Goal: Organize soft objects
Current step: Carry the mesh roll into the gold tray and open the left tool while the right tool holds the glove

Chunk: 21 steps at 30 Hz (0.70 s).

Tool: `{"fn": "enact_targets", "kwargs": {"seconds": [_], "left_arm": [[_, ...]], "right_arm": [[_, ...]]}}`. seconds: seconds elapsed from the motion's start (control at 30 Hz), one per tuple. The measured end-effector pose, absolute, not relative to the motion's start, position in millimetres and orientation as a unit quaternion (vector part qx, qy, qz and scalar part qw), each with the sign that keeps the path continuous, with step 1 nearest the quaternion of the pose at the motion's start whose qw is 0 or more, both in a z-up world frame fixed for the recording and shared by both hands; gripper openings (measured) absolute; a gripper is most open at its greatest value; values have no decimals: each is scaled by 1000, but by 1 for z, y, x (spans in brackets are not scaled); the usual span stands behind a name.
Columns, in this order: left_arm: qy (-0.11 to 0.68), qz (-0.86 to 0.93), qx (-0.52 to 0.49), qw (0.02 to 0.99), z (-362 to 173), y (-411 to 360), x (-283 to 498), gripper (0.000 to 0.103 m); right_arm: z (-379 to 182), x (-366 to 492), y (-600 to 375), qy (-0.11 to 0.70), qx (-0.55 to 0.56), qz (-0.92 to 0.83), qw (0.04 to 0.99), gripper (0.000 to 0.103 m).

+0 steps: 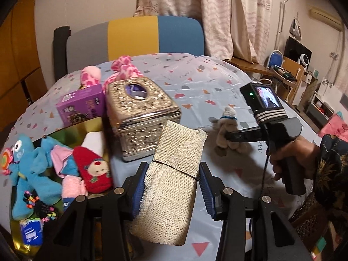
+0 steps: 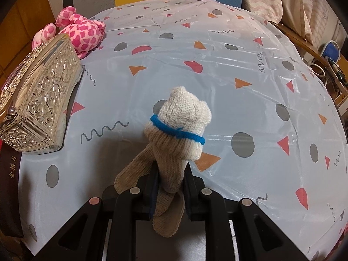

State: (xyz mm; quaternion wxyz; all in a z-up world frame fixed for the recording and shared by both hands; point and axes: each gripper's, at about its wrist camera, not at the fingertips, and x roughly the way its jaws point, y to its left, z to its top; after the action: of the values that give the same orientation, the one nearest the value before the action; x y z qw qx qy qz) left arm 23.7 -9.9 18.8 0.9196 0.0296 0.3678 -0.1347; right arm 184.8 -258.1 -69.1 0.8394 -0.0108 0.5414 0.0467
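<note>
My left gripper is shut on a cream mesh cloth roll and holds it above the table, right of a gold tray. The tray holds a blue plush, a red sock and other soft items. My right gripper is shut on a beige knitted glove bundle with a blue band. That bundle also shows in the left wrist view, at the tip of the right gripper. A pink spotted plush lies at the table's far left.
An ornate silver tissue box stands behind the cloth roll, also seen in the right wrist view. A purple box sits beside it. A chair stands behind the table, which has a patterned light-blue cloth.
</note>
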Motion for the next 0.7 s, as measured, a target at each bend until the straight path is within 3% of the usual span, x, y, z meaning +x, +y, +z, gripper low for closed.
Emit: {"fn": "enact_targets", "kwargs": {"seconds": [0.7], "left_arm": [[395, -70, -73, 913, 9, 102, 8, 46]], "right_arm": [[-66, 181, -253, 537, -52, 41, 841, 19]]}}
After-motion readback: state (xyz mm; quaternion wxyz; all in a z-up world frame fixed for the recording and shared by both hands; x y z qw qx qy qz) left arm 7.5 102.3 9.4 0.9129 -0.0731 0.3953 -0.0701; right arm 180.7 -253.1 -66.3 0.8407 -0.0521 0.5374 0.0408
